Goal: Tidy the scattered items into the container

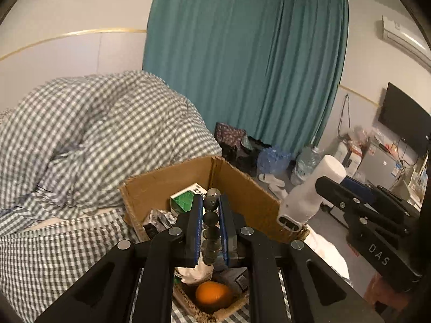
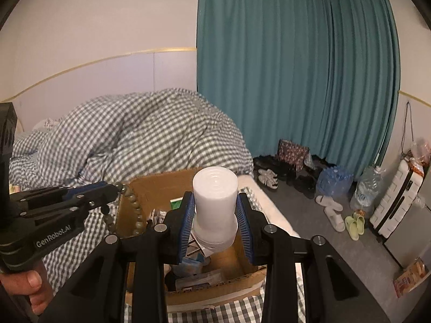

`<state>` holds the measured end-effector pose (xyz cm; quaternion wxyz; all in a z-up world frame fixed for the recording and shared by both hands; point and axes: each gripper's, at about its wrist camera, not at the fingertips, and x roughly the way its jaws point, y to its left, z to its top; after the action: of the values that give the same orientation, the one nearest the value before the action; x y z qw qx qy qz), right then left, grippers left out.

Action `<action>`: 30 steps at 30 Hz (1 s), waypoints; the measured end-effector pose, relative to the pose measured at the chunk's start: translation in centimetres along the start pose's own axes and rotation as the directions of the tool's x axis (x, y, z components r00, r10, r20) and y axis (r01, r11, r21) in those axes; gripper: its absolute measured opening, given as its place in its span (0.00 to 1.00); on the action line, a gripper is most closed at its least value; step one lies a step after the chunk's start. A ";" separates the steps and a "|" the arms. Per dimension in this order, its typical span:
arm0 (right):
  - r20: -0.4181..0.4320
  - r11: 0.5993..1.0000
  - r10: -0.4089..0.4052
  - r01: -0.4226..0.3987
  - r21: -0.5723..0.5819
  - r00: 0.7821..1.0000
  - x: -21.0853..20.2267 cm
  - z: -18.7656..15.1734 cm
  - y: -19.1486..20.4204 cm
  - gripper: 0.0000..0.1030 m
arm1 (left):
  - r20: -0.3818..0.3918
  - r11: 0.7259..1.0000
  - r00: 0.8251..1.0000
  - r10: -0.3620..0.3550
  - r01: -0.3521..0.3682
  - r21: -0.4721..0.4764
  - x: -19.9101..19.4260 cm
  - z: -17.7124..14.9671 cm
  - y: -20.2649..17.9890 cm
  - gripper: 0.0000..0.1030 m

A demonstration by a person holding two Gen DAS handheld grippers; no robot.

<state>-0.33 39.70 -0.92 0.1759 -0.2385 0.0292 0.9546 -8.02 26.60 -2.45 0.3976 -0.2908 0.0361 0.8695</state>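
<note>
left gripper [image 1: 210,210] clamped on bead string [image 1: 210,219] | right gripper [image 2: 215,210] clamped on white bottle [image 2: 215,202] | both held over cardboard box [image 1: 167,185] on the bed — drop-off step | next, likely: lower each in, then part the jaws — bottle first

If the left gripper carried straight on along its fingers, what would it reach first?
Probably the green-and-white box inside the cardboard box, just beyond the bead string the left gripper holds; depth is uncertain.
</note>
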 end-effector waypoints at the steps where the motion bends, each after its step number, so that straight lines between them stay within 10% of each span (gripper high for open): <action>1: -0.004 1.000 0.002 -0.002 -0.002 1.000 0.4 0.0 0.1 0.30 | -0.008 1.000 1.000 -0.001 0.001 -0.001 0.7 -0.1 0.2 0.11; 13: -0.098 0.999 0.006 -0.009 -0.034 0.995 5.9 -1.6 1.4 0.31 | -0.092 1.000 0.996 -0.014 0.014 -0.006 6.1 -2.2 2.0 0.13; 15: -0.110 0.999 0.002 -0.007 -0.038 0.994 6.1 -1.8 1.6 0.31 | -0.100 1.000 0.995 -0.009 0.009 0.009 6.3 -2.4 1.7 0.25; 17: -0.091 0.999 -0.012 0.008 -0.042 0.996 5.5 -1.8 1.7 0.34 | -0.092 1.000 0.996 -0.005 0.006 0.008 6.1 -2.5 1.6 0.57; 21: -0.025 1.000 -0.023 0.023 -0.015 0.999 3.3 -0.9 1.2 0.61 | -0.064 1.000 0.998 0.016 -0.016 -0.006 4.8 -2.1 1.8 0.62; 30: 0.091 0.998 -0.056 0.052 0.040 0.994 -3.1 1.4 1.3 0.84 | 0.057 0.994 0.993 0.107 -0.105 -0.040 -2.6 -0.1 2.6 1.00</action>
<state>1.22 37.70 1.71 0.2072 -0.1916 0.0323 0.9588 -8.51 23.08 -1.59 0.3466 -0.2700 0.0239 0.8980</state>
